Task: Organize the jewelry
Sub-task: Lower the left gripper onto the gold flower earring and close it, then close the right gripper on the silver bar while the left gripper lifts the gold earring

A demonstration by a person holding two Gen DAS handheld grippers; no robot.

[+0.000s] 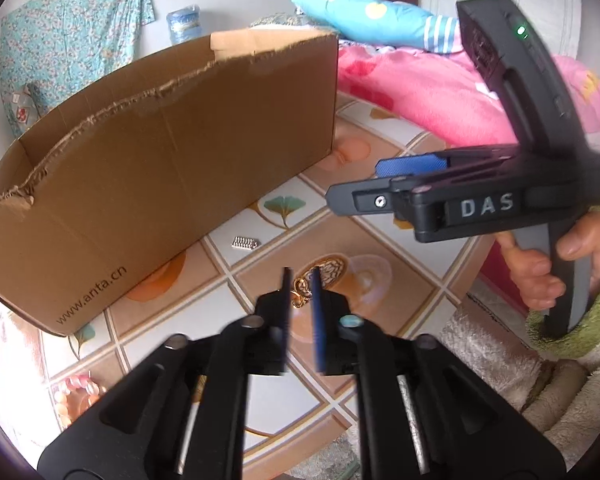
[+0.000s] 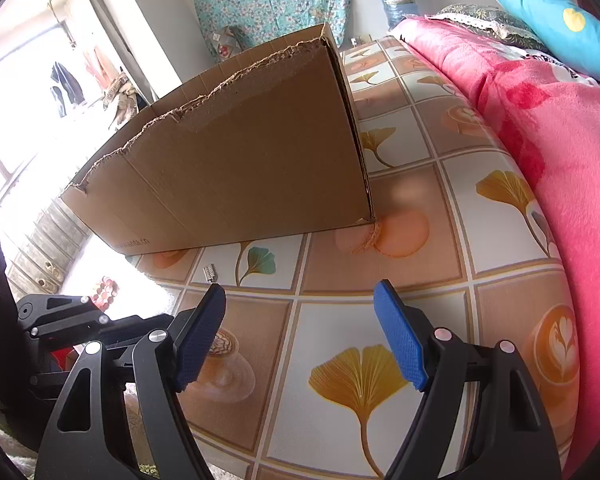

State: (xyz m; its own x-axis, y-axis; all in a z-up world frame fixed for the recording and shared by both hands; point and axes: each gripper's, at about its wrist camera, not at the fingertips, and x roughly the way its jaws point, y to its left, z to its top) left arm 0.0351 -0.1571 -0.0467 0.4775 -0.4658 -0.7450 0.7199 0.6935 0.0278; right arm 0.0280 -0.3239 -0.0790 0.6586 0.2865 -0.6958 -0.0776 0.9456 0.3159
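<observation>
In the left wrist view a small gold ornament (image 1: 301, 295) sits between the narrow jaws of my left gripper (image 1: 301, 280), just above the patterned tablecloth (image 1: 380, 248); the pads look pressed on it. A small silver piece (image 1: 244, 243) lies on the cloth near the box, and it also shows in the right wrist view as the silver piece (image 2: 210, 272). A pink bead bracelet (image 1: 76, 394) rests at the table's near left edge. My right gripper (image 2: 300, 296) stands wide open over the cloth with nothing between its blue pads. From the left it appears as the right gripper (image 1: 352, 182), held by a hand (image 1: 540, 272).
A large open cardboard box (image 1: 160, 160) with a torn rim stands on the table behind the jewelry, also seen as the box (image 2: 240, 160). A pink blanket (image 2: 560, 140) and a blue pillow (image 1: 372, 16) lie along the table's far side. A fluffy beige cover (image 1: 520, 360) borders the near edge.
</observation>
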